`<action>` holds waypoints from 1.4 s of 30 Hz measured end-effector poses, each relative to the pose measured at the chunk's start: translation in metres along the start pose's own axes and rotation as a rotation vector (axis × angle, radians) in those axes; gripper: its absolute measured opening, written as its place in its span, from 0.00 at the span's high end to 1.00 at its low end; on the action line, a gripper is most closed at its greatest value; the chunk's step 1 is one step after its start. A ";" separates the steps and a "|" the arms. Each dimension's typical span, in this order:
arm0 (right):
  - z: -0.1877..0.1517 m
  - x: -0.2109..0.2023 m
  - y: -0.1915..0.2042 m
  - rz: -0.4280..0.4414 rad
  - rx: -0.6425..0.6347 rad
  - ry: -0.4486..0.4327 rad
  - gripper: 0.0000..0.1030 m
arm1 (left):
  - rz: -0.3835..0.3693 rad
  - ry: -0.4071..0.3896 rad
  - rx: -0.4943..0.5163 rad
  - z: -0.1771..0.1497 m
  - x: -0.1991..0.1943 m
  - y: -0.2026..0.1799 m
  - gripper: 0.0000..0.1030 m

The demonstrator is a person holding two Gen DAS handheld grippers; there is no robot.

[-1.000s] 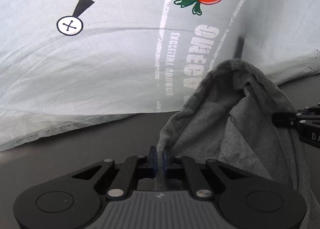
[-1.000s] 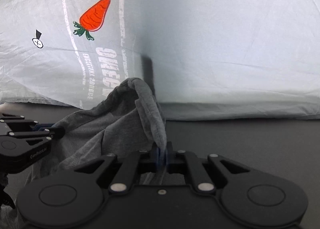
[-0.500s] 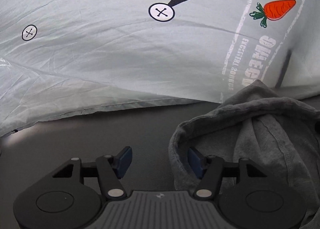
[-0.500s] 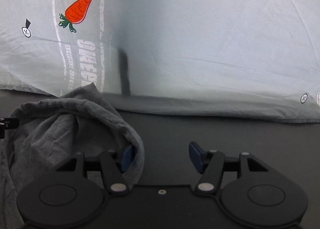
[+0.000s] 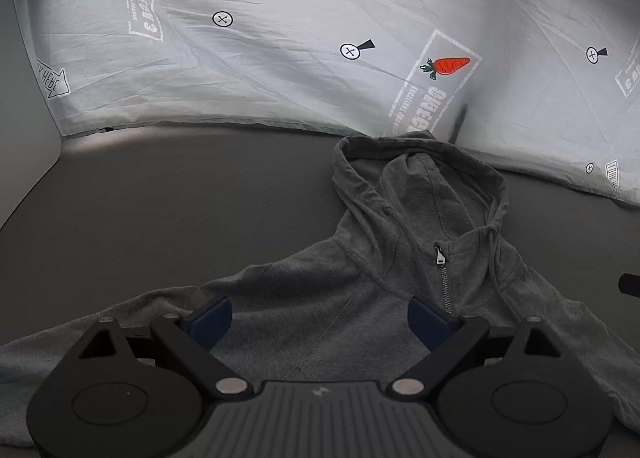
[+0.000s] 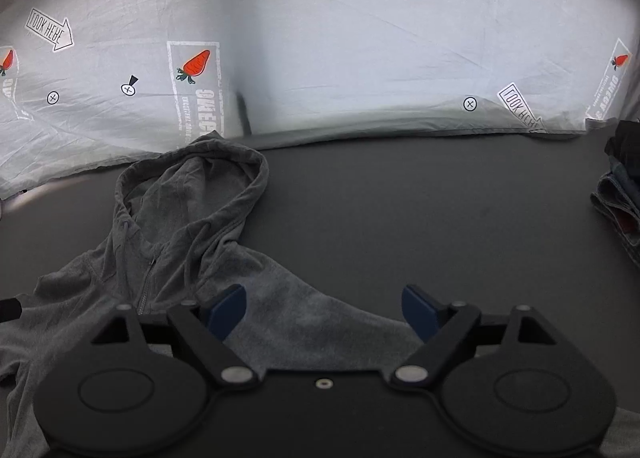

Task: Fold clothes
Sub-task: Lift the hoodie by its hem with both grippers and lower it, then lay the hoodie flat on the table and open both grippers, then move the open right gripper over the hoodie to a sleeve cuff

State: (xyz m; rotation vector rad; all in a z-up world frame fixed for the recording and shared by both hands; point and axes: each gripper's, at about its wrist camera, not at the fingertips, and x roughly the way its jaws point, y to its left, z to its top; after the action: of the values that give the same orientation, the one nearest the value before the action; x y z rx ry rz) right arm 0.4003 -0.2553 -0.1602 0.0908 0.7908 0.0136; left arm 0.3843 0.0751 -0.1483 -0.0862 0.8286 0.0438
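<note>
A: On the dark table (image 5: 168,217), the grey hoodie (image 5: 360,298) lies front up, hood (image 5: 420,173) toward the printed sheet (image 5: 280,69) at the back and touching its lower edge. Zip pull (image 5: 440,258) sits at the neck, drawcord (image 5: 494,258) trailing down beside it.

B: Grippers?

A: Left gripper (image 5: 320,316) is released, jaws spread wide and just been opening, hovering over the chest with nothing pinched between the pads. Right gripper (image 6: 324,308) likewise: spread, just been opening, above one shoulder of the hoodie (image 6: 180,258), pads not pressing on the cloth.

B: Anything around it?

A: A stack of folded clothes (image 6: 620,193) at the right edge of the right wrist view, well apart from the hoodie. The table beside the hood is bare.

B: What can't you see?

A: The hoodie's lower body and sleeve ends are hidden behind the gripper housings. The stack is cut off by the frame. A dark tip (image 5: 630,284) at the left view's right edge is too cropped to identify.
</note>
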 end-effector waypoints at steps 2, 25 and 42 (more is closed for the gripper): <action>-0.033 -0.018 0.003 0.023 -0.031 0.035 0.40 | -0.027 0.035 0.001 -0.031 -0.019 0.000 0.08; -0.093 -0.066 0.040 0.080 -0.276 0.088 0.93 | -0.105 0.251 -0.011 -0.161 -0.047 0.014 0.01; -0.126 -0.110 0.035 0.270 0.320 0.115 0.34 | -0.073 0.277 0.211 -0.170 -0.041 -0.009 0.00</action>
State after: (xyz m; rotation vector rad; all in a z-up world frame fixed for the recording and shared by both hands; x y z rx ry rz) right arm 0.2340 -0.2155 -0.1672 0.5028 0.8856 0.1489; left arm 0.2322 0.0503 -0.2316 0.0785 1.1007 -0.1275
